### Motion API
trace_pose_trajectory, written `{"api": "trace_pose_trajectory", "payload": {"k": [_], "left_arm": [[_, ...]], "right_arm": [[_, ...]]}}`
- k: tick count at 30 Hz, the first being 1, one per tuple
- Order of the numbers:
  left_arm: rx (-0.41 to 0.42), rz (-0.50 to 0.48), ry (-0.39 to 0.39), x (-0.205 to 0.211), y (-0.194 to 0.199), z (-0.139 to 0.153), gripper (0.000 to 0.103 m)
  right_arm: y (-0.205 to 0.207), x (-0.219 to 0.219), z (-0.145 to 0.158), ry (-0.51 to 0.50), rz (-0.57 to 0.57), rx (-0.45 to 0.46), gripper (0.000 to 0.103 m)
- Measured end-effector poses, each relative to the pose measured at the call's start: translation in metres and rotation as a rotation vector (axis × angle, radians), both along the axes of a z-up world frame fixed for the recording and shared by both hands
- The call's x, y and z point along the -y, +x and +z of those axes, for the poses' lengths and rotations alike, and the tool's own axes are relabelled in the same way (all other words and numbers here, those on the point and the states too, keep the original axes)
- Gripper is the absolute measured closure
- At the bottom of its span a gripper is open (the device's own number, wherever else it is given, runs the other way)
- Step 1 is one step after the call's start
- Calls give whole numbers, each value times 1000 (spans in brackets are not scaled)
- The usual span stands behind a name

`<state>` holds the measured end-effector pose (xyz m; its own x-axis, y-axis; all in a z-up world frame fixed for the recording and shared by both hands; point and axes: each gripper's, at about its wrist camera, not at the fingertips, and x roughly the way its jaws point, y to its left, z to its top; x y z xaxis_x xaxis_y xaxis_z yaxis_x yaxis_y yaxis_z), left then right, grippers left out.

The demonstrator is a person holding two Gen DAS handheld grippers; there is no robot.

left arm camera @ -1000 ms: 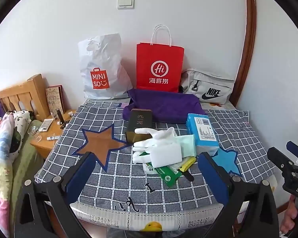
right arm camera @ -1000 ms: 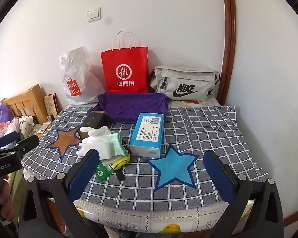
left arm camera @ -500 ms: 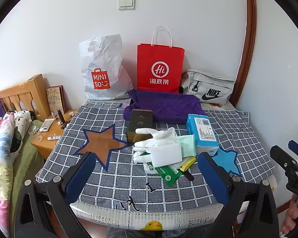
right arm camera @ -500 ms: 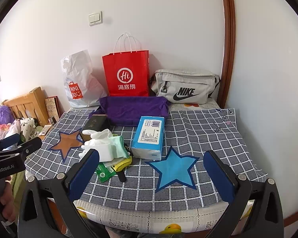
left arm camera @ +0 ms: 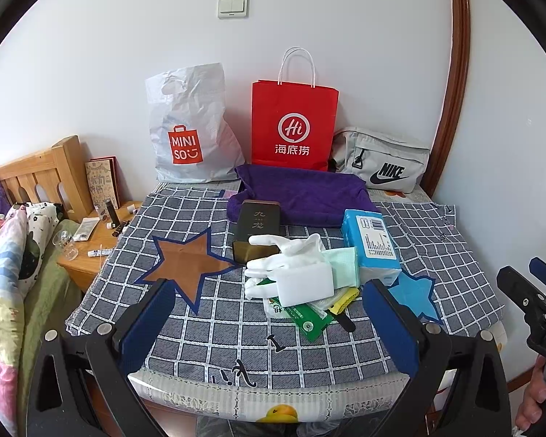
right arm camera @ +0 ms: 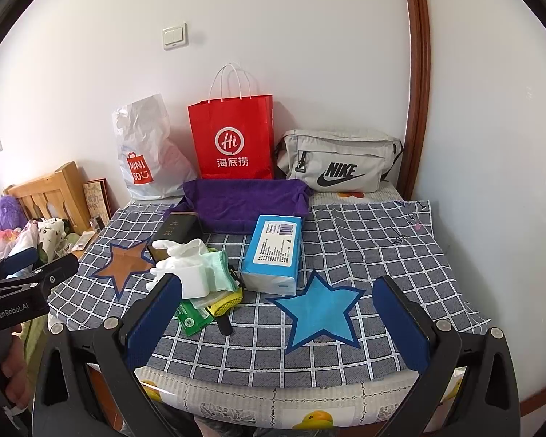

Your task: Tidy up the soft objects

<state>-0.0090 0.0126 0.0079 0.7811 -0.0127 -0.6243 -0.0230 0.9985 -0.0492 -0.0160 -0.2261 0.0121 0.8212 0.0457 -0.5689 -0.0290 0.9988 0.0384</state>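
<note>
Left gripper (left arm camera: 269, 322): jaws wide, nothing between them, low in the left wrist frame at the near edge of the checked cloth (left arm camera: 207, 331). Frame centre, left to right: dark tin (left arm camera: 256, 225), white glove (left arm camera: 284, 255) lying over a white block (left arm camera: 305, 284) and pale green cloth (left arm camera: 344, 266), blue tissue pack (left arm camera: 371, 244) touching the cloth's right side. Purple towel (left arm camera: 302, 193) just behind, centre. Right gripper (right arm camera: 278, 322): jaws wide, empty, bottom of right wrist frame before the blue star (right arm camera: 318, 309).
</note>
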Motion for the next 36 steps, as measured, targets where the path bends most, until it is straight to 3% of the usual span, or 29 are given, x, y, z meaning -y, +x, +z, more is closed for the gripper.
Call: {"api": "trace_pose_trajectory", "payload": {"k": [36], "left_arm": [[0,1,5,-1,-2,1,0]], "right_arm": [[-1,-1,3,0,-2,7,0]]}}
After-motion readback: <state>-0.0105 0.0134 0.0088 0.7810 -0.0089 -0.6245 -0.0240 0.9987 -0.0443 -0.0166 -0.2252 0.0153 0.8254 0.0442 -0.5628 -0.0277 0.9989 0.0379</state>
